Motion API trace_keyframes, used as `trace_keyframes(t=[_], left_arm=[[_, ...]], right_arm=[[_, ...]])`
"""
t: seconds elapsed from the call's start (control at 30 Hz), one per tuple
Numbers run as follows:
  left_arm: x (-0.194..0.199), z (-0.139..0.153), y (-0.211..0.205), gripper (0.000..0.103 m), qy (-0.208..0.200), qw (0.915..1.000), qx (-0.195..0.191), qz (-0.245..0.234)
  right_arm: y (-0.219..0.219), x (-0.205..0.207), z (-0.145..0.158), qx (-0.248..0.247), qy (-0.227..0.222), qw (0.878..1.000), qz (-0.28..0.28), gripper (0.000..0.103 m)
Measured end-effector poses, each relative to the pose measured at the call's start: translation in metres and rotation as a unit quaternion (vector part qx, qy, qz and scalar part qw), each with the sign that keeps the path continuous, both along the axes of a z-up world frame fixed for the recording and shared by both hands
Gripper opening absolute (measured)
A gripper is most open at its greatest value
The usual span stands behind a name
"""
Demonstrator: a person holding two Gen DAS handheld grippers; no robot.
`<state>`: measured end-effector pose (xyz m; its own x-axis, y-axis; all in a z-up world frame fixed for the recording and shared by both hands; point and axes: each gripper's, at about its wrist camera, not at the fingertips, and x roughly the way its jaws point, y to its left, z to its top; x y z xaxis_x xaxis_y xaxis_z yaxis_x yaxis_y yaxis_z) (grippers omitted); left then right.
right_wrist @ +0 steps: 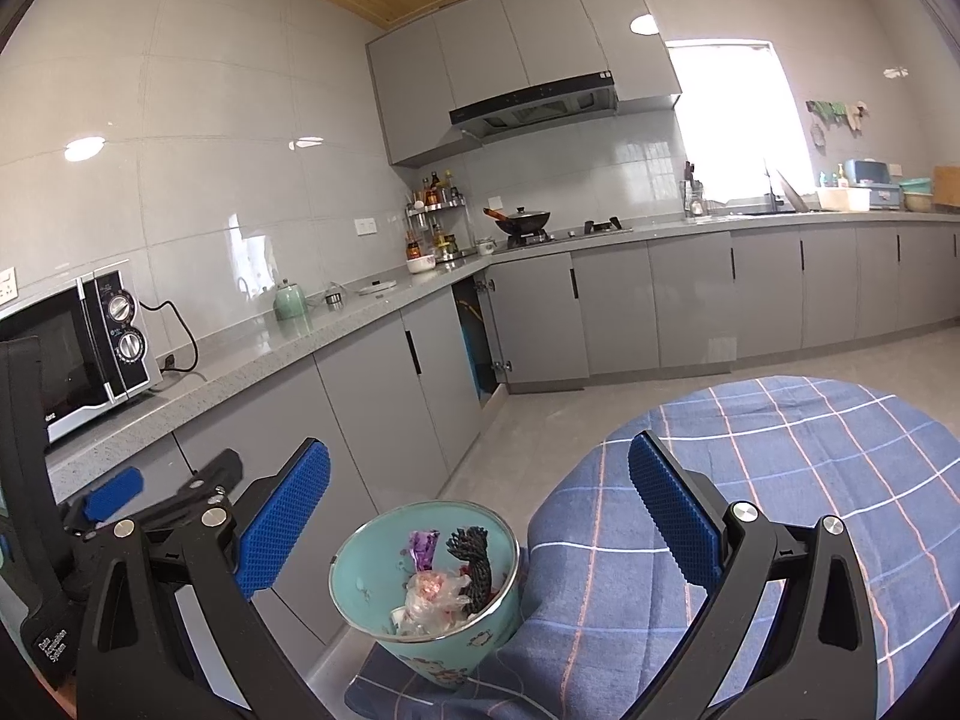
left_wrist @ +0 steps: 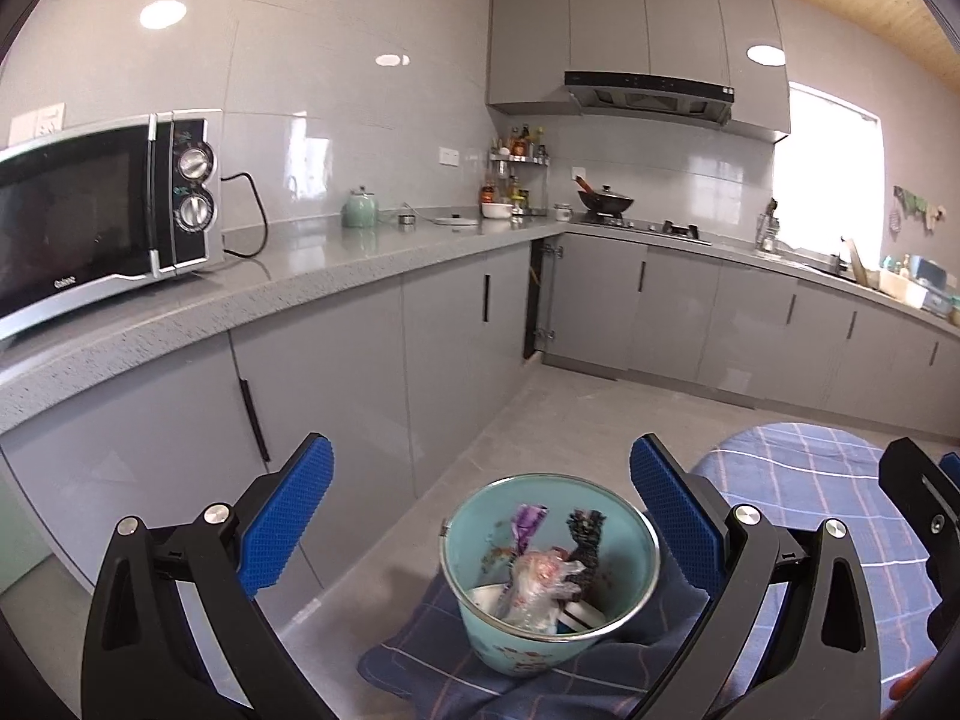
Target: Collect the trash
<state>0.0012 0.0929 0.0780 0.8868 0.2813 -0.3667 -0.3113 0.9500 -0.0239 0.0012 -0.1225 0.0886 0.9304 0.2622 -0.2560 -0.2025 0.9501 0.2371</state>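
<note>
- Trash is sitting inside a teal bucket (left_wrist: 549, 582): a purple wrapper (left_wrist: 528, 521), a crumpled clear plastic bag (left_wrist: 540, 591) and a black ribbed piece (left_wrist: 585, 540), the wrapper and black piece standing roughly upright with their long axes pointing up out of the mouth.
- Bucket is resting on the edge of a round bench under a blue checked cloth (right_wrist: 780, 468), its open mouth tilting up toward the cameras; small cartoon prints are showing on its outer wall, too small to read.
- Left tongs (left_wrist: 480, 519) are hanging wide apart above the bucket, gripping nothing.
- Right tongs (right_wrist: 480, 519) are likewise spreading wide, empty, with the bucket low between the blue pads.
- Left unit's black body is carrying white lettering, "Data Acquisition System".
- Microwave (left_wrist: 102, 210) is standing on the grey counter (left_wrist: 336, 264) beyond; its front badge is too blurred to read.
</note>
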Motion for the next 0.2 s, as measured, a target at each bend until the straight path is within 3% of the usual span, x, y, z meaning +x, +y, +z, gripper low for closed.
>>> trace_keyframes(t=[0.2], left_arm=[[0.0009, -0.0012, 0.0000, 0.097, 0.003, 1.0000, 0.006, -0.003]], right_arm=[[-0.0042, 0.0032, -0.0024, 0.004, 0.010, 1.000, -0.006, 0.098]])
